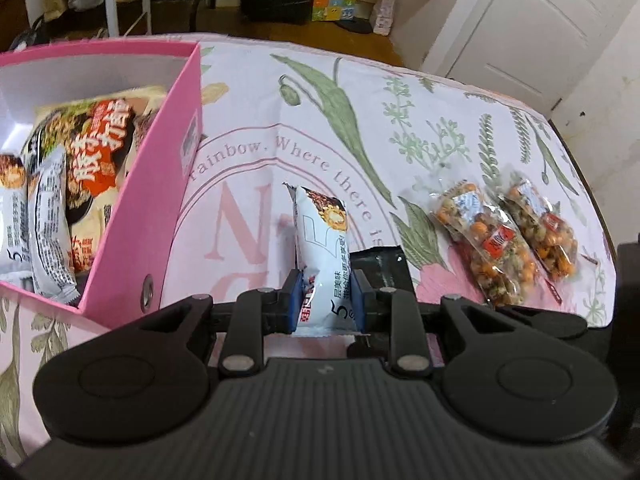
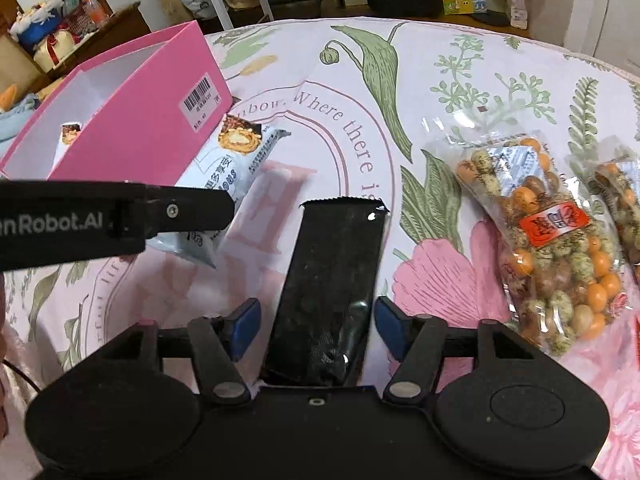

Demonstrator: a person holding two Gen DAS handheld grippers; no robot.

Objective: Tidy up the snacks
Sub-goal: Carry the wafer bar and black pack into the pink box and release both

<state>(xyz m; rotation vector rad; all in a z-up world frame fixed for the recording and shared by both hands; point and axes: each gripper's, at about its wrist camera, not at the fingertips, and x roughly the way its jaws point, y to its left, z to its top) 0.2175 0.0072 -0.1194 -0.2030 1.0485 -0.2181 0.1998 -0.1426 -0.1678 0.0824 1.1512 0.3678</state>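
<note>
Your left hand-held gripper [image 1: 326, 300] has its blue pads pressed against both sides of a white snack bar [image 1: 322, 248], which it holds just beside the right wall of the pink box [image 1: 160, 200]. The box stands toward the left edge of the surface [image 1: 280, 100], a table under a floral cloth. Inside it lie more white bars [image 1: 48, 216] and an orange-printed packet [image 1: 100, 148].

Your right hand-held gripper [image 2: 318, 328] is wide open. A black packet [image 2: 332, 280] lies flat between its blue pads [image 2: 244, 324], and neither pad touches it. In the right wrist view, your left gripper reaches in from the left with the white bar in front of the box.

Two clear bags of coated nuts lie side by side toward the right edge of the surface: one bag [image 2: 548, 248] near the black packet, the other [image 2: 624, 208] just beyond it, partly cut off by the frame. A barcode label [image 2: 200, 100] is stuck on the box's outer wall.
</note>
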